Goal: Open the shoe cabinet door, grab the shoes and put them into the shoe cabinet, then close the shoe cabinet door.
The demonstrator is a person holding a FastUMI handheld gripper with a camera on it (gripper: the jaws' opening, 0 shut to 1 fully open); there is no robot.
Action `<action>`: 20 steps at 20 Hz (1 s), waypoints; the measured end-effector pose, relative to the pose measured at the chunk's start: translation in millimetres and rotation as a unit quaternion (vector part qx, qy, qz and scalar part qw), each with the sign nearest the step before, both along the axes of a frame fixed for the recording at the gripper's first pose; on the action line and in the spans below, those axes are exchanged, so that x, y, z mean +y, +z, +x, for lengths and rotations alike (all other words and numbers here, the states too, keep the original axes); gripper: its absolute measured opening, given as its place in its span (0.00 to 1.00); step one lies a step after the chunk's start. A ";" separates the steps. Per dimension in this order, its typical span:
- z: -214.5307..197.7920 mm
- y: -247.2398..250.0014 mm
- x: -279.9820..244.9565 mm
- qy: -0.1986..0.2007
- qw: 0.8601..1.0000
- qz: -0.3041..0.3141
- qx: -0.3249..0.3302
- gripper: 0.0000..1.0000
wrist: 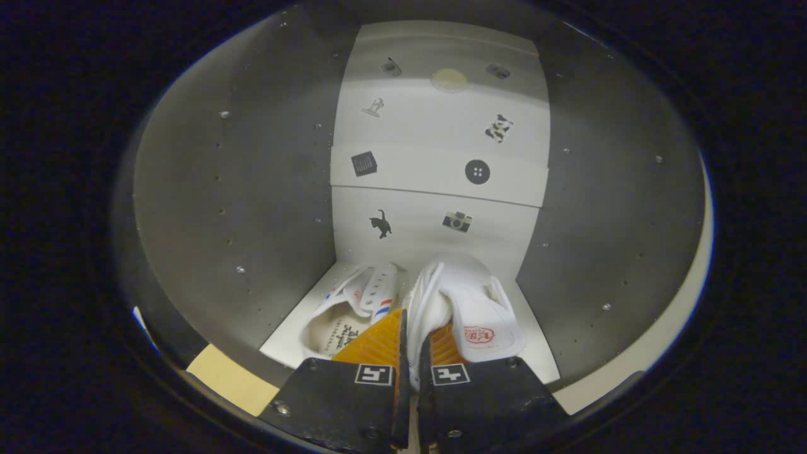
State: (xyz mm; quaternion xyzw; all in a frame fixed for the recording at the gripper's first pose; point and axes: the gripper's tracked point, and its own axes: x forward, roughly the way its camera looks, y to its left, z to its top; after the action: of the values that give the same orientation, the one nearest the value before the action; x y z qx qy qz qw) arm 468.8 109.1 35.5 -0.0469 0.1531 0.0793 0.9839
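Gripper (413,328): two broad, flat finger bodies set close together, each narrowing to a ribbed pad against the right shoe (466,296). One square coded marker apiece, just behind that shoe. Small screws farther back from it. Both pads pinching its side wall.

White shoes (441,309) with red and blue stripes and red tongue print, pinched by gripper (410,343), grey shoe cabinet (252,208) walls, white back panel (435,164) dotted with small black stickers, pale yellow patch (230,378)
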 end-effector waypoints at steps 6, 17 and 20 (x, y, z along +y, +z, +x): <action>53.8 -14.7 -6.8 -0.009 0.999 -0.002 0.032 0.09; 71.4 -40.0 -0.1 -0.017 0.995 0.021 0.099 0.13; 69.2 -38.3 -2.2 -0.019 0.995 0.023 0.097 0.18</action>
State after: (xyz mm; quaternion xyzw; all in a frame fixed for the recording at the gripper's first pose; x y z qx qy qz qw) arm 537.9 106.9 -2.8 -0.0132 0.2471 0.0686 0.9665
